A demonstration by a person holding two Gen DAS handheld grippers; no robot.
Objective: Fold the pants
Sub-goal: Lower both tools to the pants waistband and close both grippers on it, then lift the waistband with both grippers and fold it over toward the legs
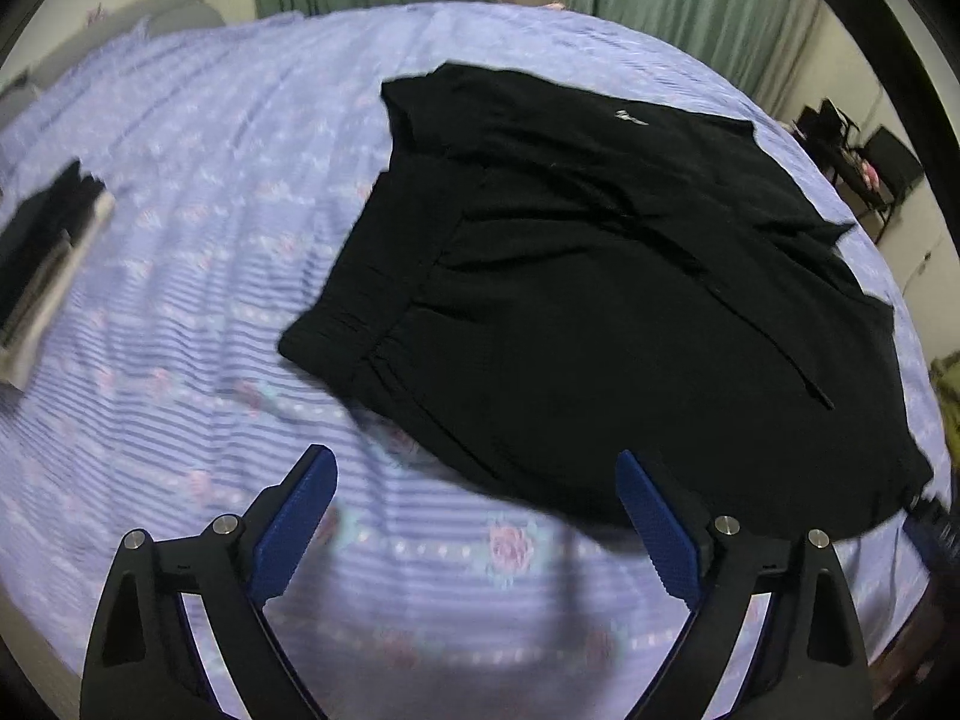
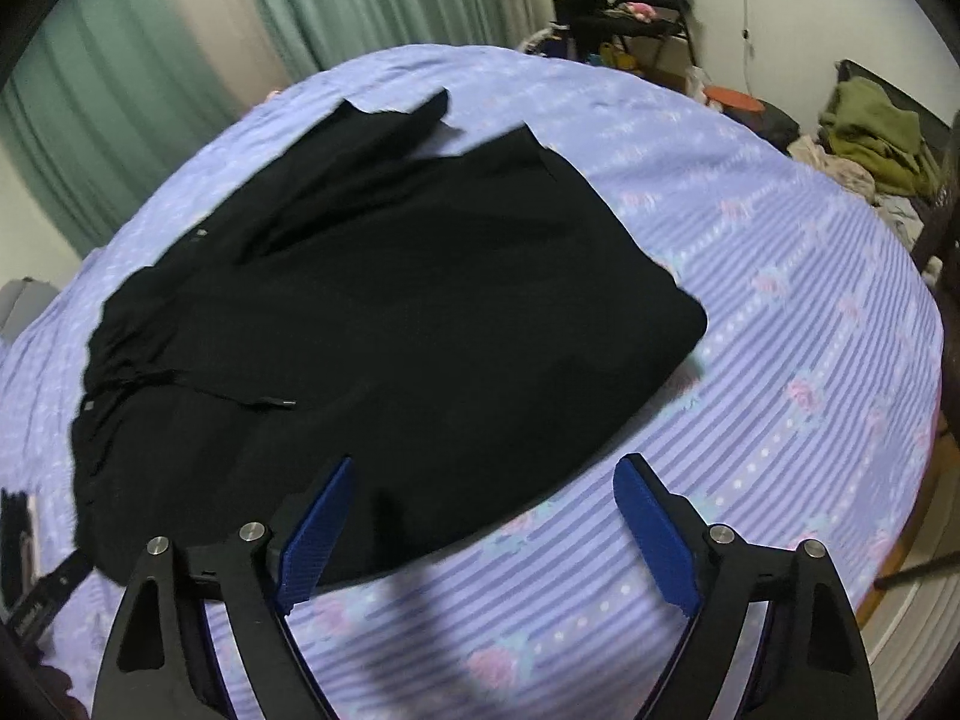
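Black pants (image 1: 600, 300) lie spread on the bed's purple striped floral sheet (image 1: 210, 300), folded roughly in half with the waistband and drawstring at the left side. They also show in the right wrist view (image 2: 390, 312). My left gripper (image 1: 477, 468) is open and empty, hovering above the sheet just before the pants' near edge. My right gripper (image 2: 483, 474) is open and empty above the near edge of the pants, its left finger over the black cloth and its right finger over the sheet (image 2: 780, 360).
A stack of folded dark and light clothes (image 1: 48, 252) lies at the bed's left side. Green curtains (image 2: 150, 60) hang behind the bed. A chair and a cluttered desk (image 2: 636, 6) and a heap of clothes (image 2: 870, 132) stand beyond the bed's right side.
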